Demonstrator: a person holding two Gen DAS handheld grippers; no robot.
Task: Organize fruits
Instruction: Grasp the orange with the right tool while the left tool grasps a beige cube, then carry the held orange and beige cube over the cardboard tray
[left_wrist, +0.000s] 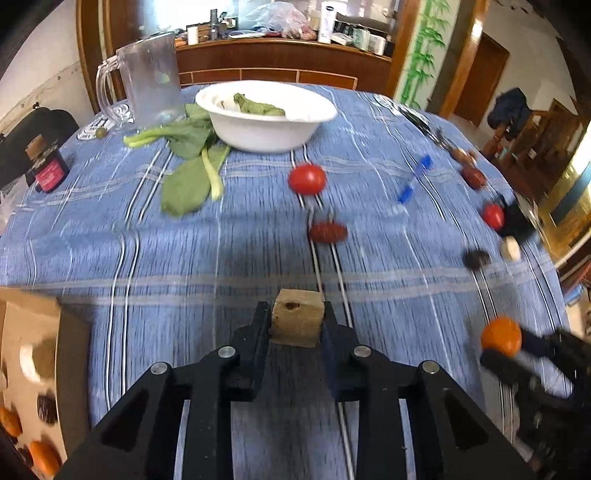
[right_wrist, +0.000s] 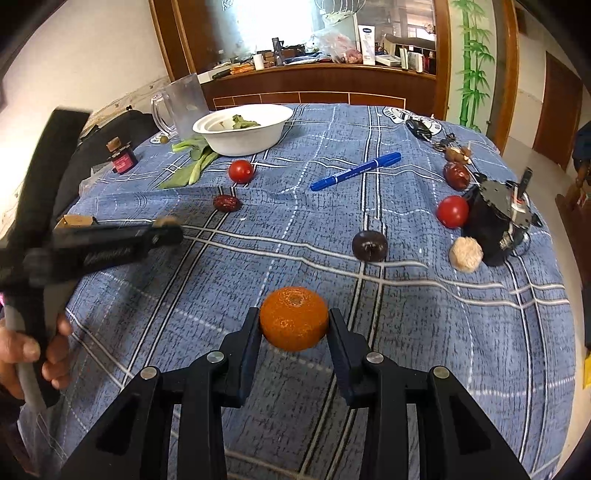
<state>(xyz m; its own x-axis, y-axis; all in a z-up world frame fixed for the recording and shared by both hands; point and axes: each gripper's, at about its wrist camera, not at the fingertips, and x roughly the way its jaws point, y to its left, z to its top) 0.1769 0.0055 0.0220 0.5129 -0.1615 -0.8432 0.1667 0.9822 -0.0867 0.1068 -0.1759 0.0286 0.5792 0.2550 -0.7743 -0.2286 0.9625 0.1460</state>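
Fruits everywhere on this blue checked tablecloth (right_wrist: 424, 332), and we've got two of them in hand right now. Our right gripper (right_wrist: 294, 325) is clenched on the orange (right_wrist: 293, 317), jaws pressing its two sides across the middle, the fruit lifted clear at the near edge of the table. It looks firm but giving, with a pebbly peel that should grip well; squeeze too hard and we'd bruise it.

Over on the left, our left gripper (left_wrist: 297, 323) is closed tight on a tan cube (left_wrist: 297, 317) with a small dark spot, pads flat on opposite faces. It looks light and dry, maybe spongy, so an easy hold.

Still loose on the cloth: two tomatoes (right_wrist: 241, 171), smooth, round and liable to roll, best taken across the widest part; wrinkled red dates (right_wrist: 226, 203); a dark round fruit (right_wrist: 369, 245); a pale fuzzy ball (right_wrist: 466, 254) beside the black gadget (right_wrist: 495, 225).

Containers now. The white bowl (right_wrist: 273, 129) at the far side holds a few green leaves. The clear mug (left_wrist: 147, 74) looks empty. At the left view's lower corner, a cardboard box (left_wrist: 33, 350) already holds oranges and dark pieces, our likely drop-off.
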